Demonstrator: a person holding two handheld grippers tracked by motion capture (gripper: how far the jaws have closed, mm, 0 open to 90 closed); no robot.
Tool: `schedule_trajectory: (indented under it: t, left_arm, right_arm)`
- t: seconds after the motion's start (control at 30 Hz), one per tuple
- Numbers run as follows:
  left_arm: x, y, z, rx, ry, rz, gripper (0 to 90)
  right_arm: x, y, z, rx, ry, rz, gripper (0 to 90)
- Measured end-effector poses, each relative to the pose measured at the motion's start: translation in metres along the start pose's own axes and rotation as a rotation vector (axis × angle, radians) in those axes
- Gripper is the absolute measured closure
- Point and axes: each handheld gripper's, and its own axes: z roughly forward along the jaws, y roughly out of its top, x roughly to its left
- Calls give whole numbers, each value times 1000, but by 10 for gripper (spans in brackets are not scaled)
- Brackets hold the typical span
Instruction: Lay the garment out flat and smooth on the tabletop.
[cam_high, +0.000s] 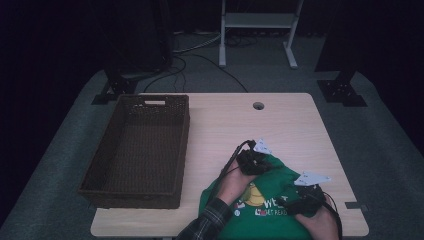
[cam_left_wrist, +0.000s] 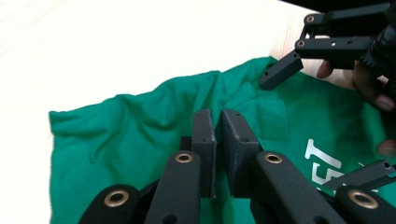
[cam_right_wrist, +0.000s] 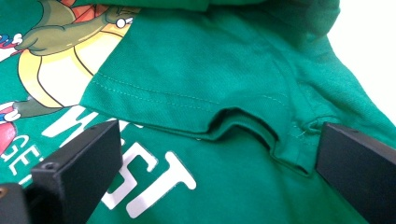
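A green T-shirt (cam_high: 272, 212) with a cartoon dragon and white lettering lies crumpled at the table's near edge. My left gripper (cam_high: 252, 162) sits over the shirt's far edge. In the left gripper view its jaws (cam_left_wrist: 218, 126) stand almost together above the green cloth (cam_left_wrist: 121, 130), and I see nothing between them. My right gripper (cam_high: 305, 200) rests on the shirt's right part. Its jaws (cam_right_wrist: 219, 140) are wide open on either side of a folded, stitched hem of the shirt (cam_right_wrist: 210, 70), and neither pad presses on the cloth. The right gripper (cam_left_wrist: 317, 107) also appears open in the left gripper view.
A long dark wicker basket (cam_high: 182, 150) stands on the left half of the light wooden table (cam_high: 280, 125). A cable hole (cam_high: 258, 105) sits near the far edge. Beyond the table are stand legs and cables on a grey floor.
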Motion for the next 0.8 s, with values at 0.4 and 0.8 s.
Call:
schedule_trajectory:
  t: [0.4,0.8]
  left_arm:
    - [9,4,-12,-10,22,-13,842]
    - [16,6,-19,-24,35,-30,842]
  right_arm:
    - [0,0,0,-1,0,0,0]
    - [0,0,0,0,0,2,0]
